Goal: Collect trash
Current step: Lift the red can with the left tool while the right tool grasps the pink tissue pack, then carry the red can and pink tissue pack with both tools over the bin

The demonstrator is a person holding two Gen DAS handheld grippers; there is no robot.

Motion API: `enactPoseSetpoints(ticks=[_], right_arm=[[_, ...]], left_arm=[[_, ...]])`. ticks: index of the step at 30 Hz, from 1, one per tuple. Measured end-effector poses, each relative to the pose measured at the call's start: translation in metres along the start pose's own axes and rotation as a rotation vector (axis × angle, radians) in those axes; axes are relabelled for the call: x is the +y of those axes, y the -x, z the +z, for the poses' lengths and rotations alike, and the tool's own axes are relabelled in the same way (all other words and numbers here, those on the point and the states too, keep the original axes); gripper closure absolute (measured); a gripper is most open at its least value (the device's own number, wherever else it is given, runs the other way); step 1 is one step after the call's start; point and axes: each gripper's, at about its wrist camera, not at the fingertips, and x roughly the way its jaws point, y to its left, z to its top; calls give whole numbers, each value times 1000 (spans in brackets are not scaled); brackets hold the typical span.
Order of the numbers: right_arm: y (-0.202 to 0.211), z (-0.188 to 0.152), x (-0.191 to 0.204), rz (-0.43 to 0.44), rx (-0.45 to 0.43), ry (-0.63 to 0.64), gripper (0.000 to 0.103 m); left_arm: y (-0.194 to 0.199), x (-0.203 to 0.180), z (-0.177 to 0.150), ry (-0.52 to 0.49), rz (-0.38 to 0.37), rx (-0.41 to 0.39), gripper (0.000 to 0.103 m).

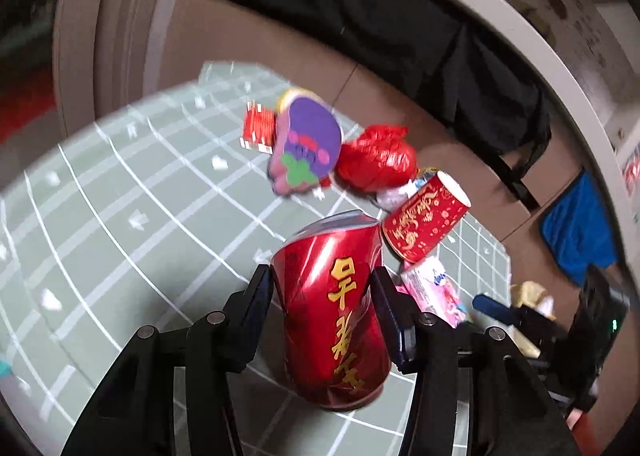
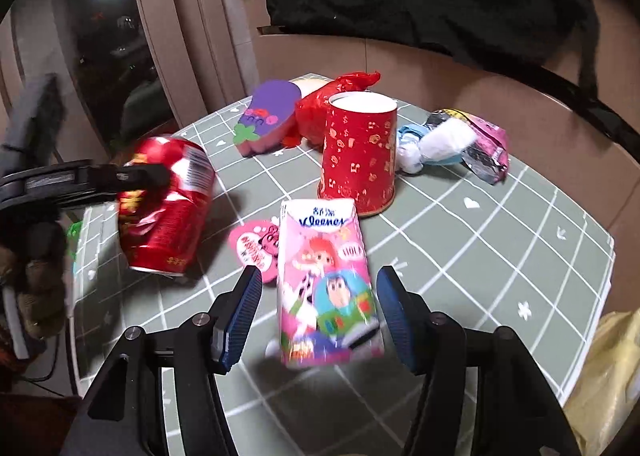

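A dented red drink can (image 1: pixel 336 312) stands between the fingers of my left gripper (image 1: pixel 322 284), and both pads press on its sides. From the right wrist view the can (image 2: pixel 168 207) leans at the table's left edge with a left finger (image 2: pixel 140 175) across it. My right gripper (image 2: pixel 316 292) is open around a pink Kleenex tissue pack (image 2: pixel 324 284), with a gap on each side. The pack (image 1: pixel 432 288) also shows just right of the can.
On the green checked table (image 2: pixel 500 256) lie a red paper cup (image 2: pixel 360 151), a purple foam piece (image 2: pixel 268 115), a crumpled red bag (image 2: pixel 320 103), several wrappers (image 2: pixel 460 139) and a pink heart tag (image 2: pixel 252 244). A yellow bag (image 2: pixel 608 376) hangs off the right edge.
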Motion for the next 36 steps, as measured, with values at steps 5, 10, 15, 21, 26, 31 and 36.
enactPoseSetpoints(ticks=[5,10,15,21,26,31,36], right_arm=[[-28,5,-7,-9,55,-15,46],[-33,4,-7,1,82,-39,53],[-15,2,2,-44,56,-10,60],[15,-2,-13,-34,19,-77,60],[50,-1,-26,-67,-52,-114,60],[86,8,-37,-102,-148,-145,60],[126,16,-49,-152,-242,-143,60]], left_arm=[[13,-9,0,-96,34,-50,52],[15,-13,1,-119,13,-48,53],[13,-21,0,-130,0,-44,53],[14,-38,2,-164,-14,-54,53],[18,-63,10,-205,-29,-85,53],[25,-96,21,-248,-60,-131,53],[33,-141,30,-313,-100,-187,53]])
